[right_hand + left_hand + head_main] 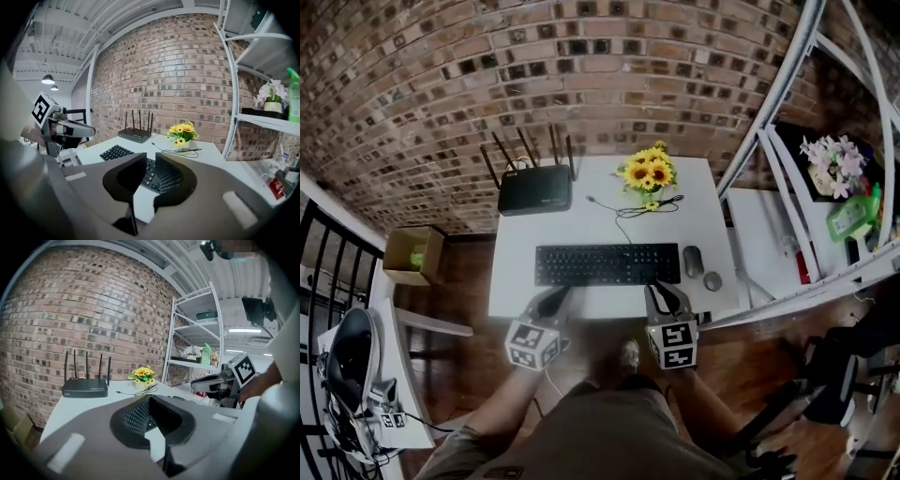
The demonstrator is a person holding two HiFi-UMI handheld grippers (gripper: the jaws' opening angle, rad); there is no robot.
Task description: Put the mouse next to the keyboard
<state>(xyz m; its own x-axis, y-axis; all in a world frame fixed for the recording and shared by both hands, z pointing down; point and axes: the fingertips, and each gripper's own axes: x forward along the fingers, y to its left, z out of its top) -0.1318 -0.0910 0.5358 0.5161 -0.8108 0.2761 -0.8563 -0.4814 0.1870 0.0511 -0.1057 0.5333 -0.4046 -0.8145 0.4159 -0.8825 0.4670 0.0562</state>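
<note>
A black keyboard point(607, 263) lies across the middle of the white table point(516, 281). A dark grey mouse point(693, 261) sits just off the keyboard's right end, upright and apart from both grippers. My left gripper point(551, 302) hovers at the table's near edge in front of the keyboard's left part; its tips point(149, 397) meet with nothing held. My right gripper point(667, 298) hovers at the near edge before the keyboard's right part. Its jaws point(151, 155) stand a narrow slit apart, empty, with the keyboard point(117, 152) showing beyond.
A small round dark object point(712, 280) lies right of the mouse. A black router point(534, 187), a pot of yellow flowers point(649, 172) and a loose cable point(642, 208) occupy the table's back. A white shelf rack point(787, 84) stands right, a cardboard box point(412, 255) on the floor left.
</note>
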